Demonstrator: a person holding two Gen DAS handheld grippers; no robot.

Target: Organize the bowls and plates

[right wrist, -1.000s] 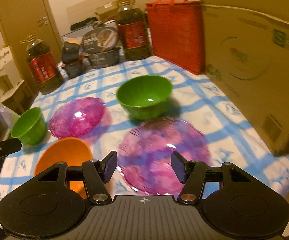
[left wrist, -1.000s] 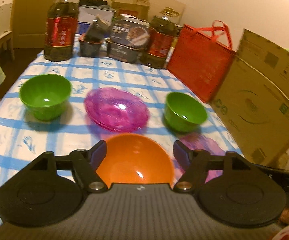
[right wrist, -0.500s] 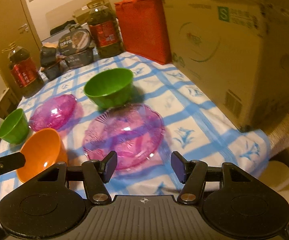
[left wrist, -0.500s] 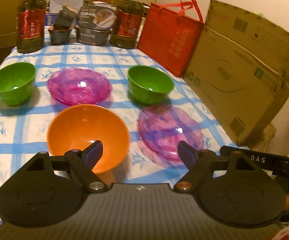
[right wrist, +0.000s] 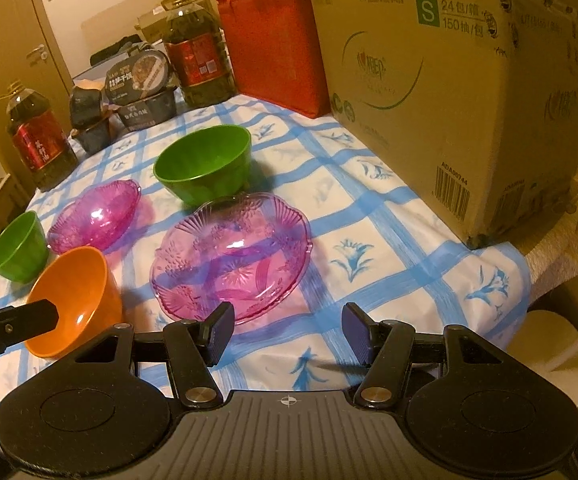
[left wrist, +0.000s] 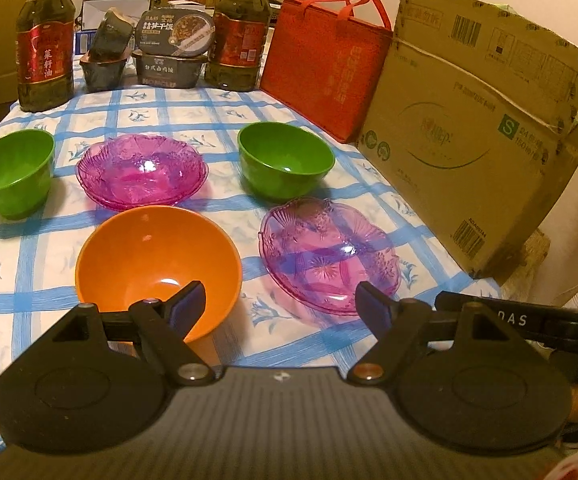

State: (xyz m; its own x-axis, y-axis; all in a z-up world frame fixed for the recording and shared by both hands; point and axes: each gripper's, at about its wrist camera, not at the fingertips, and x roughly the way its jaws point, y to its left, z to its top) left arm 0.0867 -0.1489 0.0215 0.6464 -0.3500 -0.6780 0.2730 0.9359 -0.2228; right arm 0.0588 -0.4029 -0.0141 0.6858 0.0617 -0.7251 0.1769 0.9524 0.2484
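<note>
On the blue-checked tablecloth an orange bowl (left wrist: 157, 264) (right wrist: 77, 292) sits at the near left. Beside it on the right lies a single pink glass plate (left wrist: 329, 252) (right wrist: 233, 252). Behind them are a stack of pink plates (left wrist: 143, 172) (right wrist: 95, 216), flanked by a green bowl (left wrist: 285, 164) (right wrist: 205, 168) on the right and another green bowl (left wrist: 11, 170) (right wrist: 19, 246) on the left. My left gripper (left wrist: 283, 306) hovers open over the cloth between orange bowl and pink plate. My right gripper (right wrist: 289, 328) is open just short of the pink plate's near rim, holding nothing.
Two oil bottles (left wrist: 45, 52) (left wrist: 239, 40) and dark food boxes (left wrist: 169, 52) line the far end. A red bag (left wrist: 321, 56) and a big cardboard box (left wrist: 469, 132) wall off the right side. The table's right corner (right wrist: 521, 272) drops to a white stool (right wrist: 549, 344).
Both views have swung right and pulled back, so the orange bowl now sits left of the left gripper's gap. The left jaws stand slightly wider. Nothing was picked up.
</note>
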